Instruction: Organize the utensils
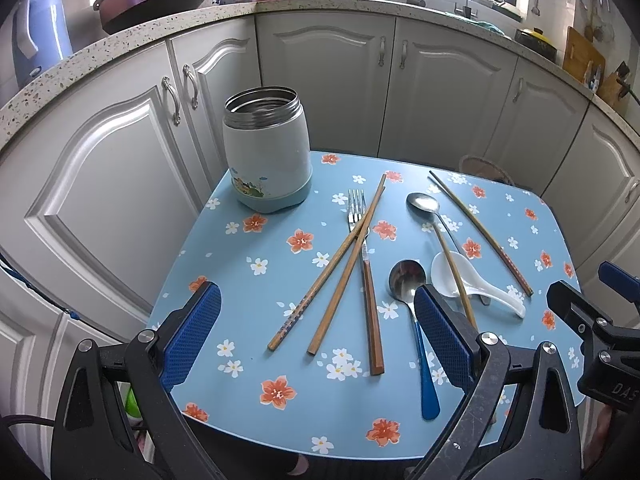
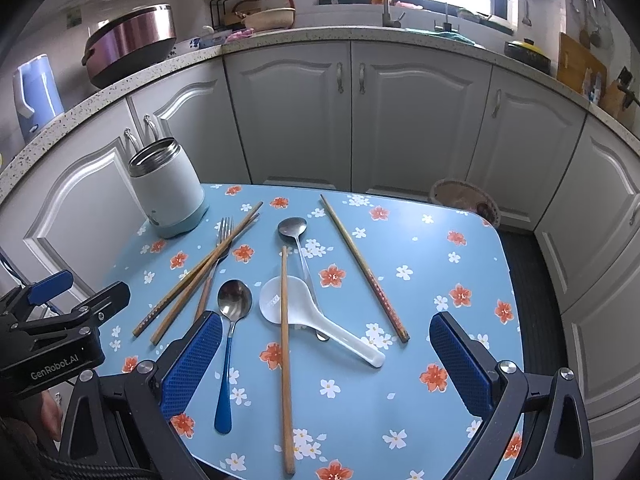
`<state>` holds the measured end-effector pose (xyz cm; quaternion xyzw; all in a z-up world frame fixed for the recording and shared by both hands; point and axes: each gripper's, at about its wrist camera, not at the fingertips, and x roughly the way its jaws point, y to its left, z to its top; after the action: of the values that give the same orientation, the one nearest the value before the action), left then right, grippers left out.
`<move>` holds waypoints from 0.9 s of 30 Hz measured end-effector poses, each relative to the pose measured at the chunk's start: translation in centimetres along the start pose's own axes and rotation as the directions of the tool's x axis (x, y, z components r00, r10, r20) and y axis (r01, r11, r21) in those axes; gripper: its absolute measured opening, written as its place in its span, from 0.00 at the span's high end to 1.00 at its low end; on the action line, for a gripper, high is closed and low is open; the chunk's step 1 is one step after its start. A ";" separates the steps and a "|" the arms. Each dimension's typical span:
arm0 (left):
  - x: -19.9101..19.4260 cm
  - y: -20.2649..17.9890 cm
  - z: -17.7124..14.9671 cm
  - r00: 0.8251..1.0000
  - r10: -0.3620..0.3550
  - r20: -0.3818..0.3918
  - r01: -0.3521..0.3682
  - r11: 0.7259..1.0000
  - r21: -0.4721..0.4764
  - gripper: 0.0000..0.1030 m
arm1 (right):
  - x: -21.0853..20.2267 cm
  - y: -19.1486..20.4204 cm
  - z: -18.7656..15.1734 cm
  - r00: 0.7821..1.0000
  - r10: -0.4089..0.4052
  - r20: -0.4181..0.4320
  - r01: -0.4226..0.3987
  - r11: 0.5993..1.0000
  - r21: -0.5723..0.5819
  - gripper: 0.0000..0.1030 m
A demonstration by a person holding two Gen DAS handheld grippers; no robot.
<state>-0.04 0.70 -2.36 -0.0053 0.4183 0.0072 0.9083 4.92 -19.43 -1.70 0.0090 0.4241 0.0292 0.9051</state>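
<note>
A small bench (image 2: 460,280) with a blue flowered top stands in front of grey kitchen cabinets (image 2: 416,120). At its far left corner an open, lidless steel-rimmed container (image 1: 267,150) stands upright, nothing in it that shows.

The left gripper (image 1: 316,332) hovers over the near left part of the bench, its blue pads spread wide and holding nothing. The right gripper (image 2: 326,354) hangs over the near middle, likewise wide open and empty.

The utensils lie loose on the bench, right of the container. Two chopsticks (image 1: 336,264) cross over a wood-handled fork (image 1: 366,276). A blue-handled spoon (image 2: 230,336) lies beside them. A single chopstick (image 2: 285,360) rests across a white ceramic spoon (image 2: 304,312), which overlaps a plain metal spoon (image 2: 294,232). Farther right lies another chopstick (image 2: 364,266), apart from the rest.
</note>
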 end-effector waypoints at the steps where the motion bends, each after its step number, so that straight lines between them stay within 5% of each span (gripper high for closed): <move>1: 0.0 0.0 0.0 1.000 -0.001 0.000 0.001 1.000 -0.001 0.05 | 0.0 0.0 0.0 1.000 0.000 0.002 0.000 1.000 0.001 0.00; 20: 1.7 1.5 0.4 0.996 -0.074 -0.059 0.072 0.997 -0.035 0.06 | 1.5 -2.0 0.4 0.999 0.032 -0.031 -0.032 0.999 0.004 0.00; 27: 3.3 1.7 0.3 0.980 -0.145 -0.134 0.140 0.989 -0.047 0.19 | 4.7 -2.7 1.2 0.991 0.084 -0.105 -0.089 0.995 -0.045 0.23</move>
<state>2.29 2.43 -4.65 -0.0527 0.4778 -0.0503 0.8754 8.94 -21.82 -4.64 0.0033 0.4684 0.0792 0.8799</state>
